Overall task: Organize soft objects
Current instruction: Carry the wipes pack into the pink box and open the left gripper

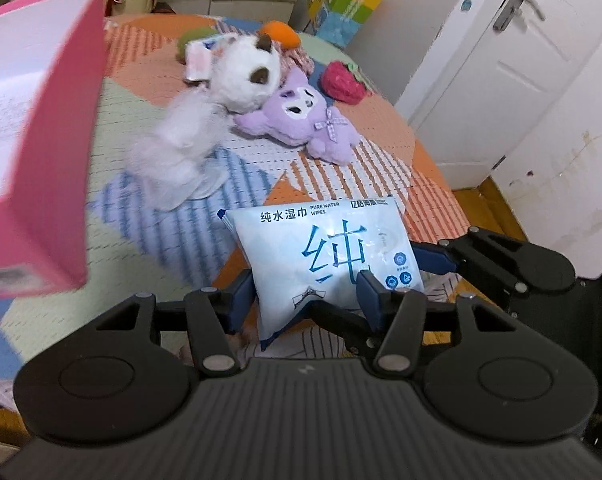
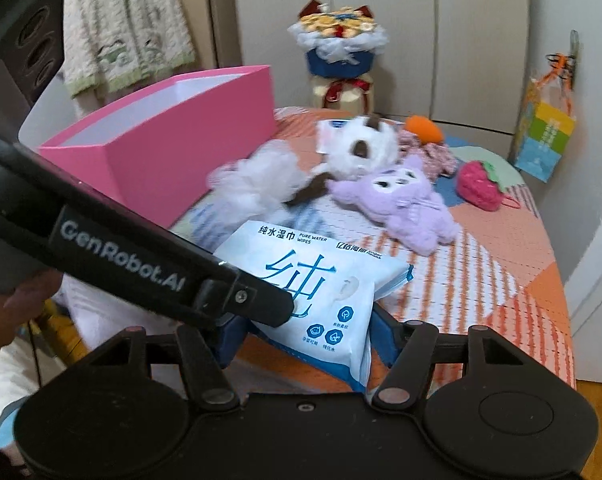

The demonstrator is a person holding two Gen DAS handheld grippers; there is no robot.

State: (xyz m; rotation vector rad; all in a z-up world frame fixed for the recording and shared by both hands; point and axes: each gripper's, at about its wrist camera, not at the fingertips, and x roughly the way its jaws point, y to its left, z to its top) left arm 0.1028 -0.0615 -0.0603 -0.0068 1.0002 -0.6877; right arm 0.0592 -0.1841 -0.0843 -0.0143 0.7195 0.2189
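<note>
Wipes pack (image 1: 333, 260) sits pinched between both my claws, left claw (image 1: 305, 296) and right claw (image 2: 305, 336) each clenched on it, above the quilted surface (image 2: 501, 264).

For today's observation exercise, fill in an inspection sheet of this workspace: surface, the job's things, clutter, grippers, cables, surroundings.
Surface: patchwork table cover, orange, green and blue.
Job's things: wipes pack; white plush cat; purple plush; red strawberry toy; orange plush; open pink box.
Clutter: floral cloth behind the plush toys.
Grippers: left gripper and right gripper both shut on the wipes pack.
Cables: nothing seen.
Surroundings: white door; cupboards; bouquet; hanging gift bag.
</note>
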